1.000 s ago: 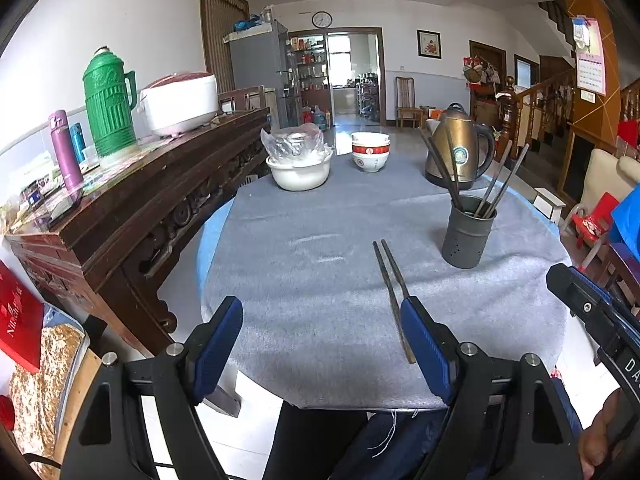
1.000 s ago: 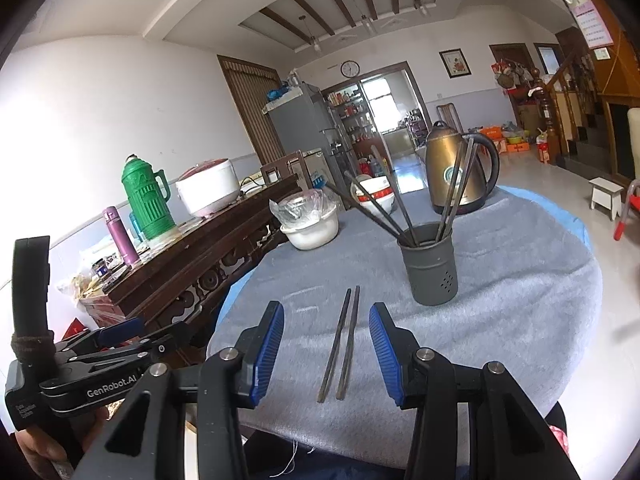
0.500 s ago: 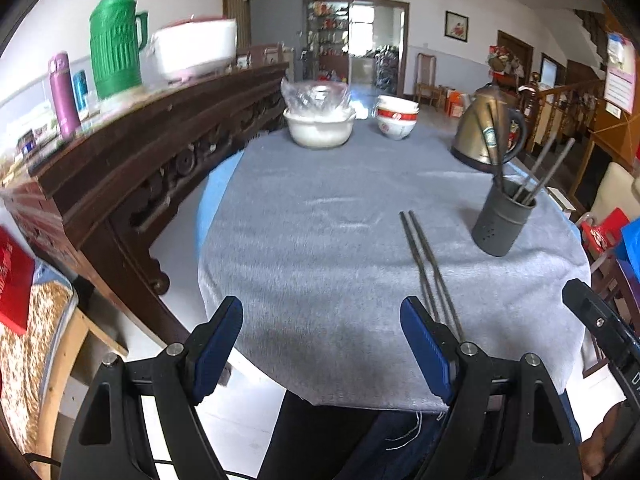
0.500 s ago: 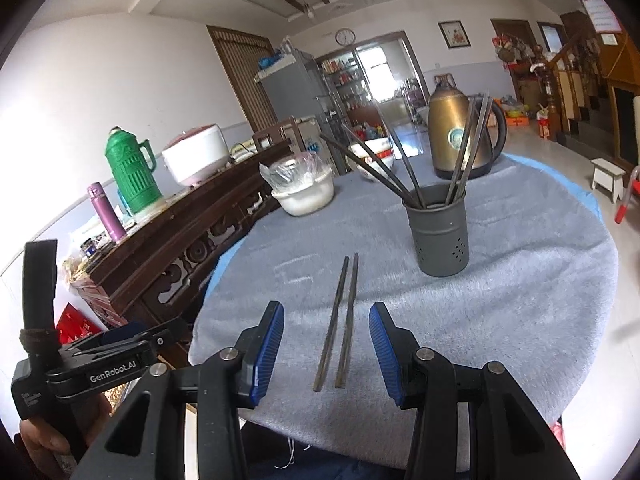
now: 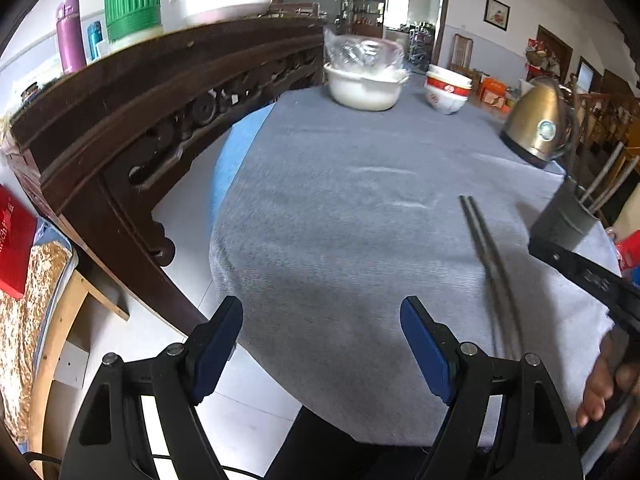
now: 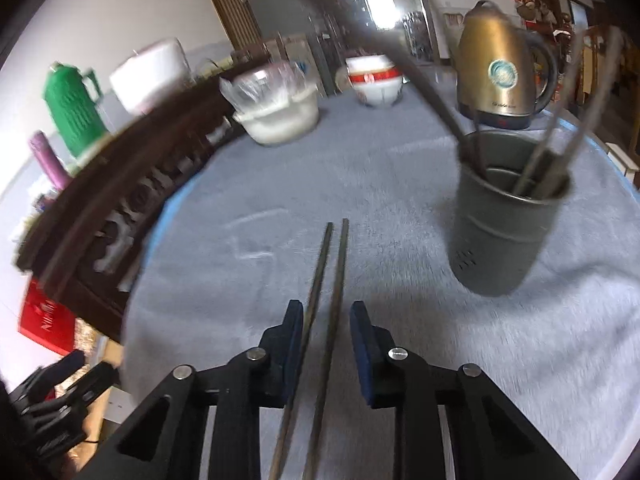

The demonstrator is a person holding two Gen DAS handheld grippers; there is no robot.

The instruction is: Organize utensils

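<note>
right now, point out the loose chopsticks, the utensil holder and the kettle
chopsticks [image 6: 334, 264], right wrist view, on the right stick's shaft
utensil holder [image 6: 500, 240], right wrist view, on its grey side wall
kettle [image 6: 494, 80], right wrist view, on its gold body

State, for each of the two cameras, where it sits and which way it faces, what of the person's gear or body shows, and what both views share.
Left wrist: rides the left tongs, facing across the grey table; the right hand shows at the edge.
Right wrist: rides the right tongs, low over the chopsticks lying between its open fingers; the left tongs show bottom left.
Shared: chopsticks, holder, kettle, bowls.
</note>
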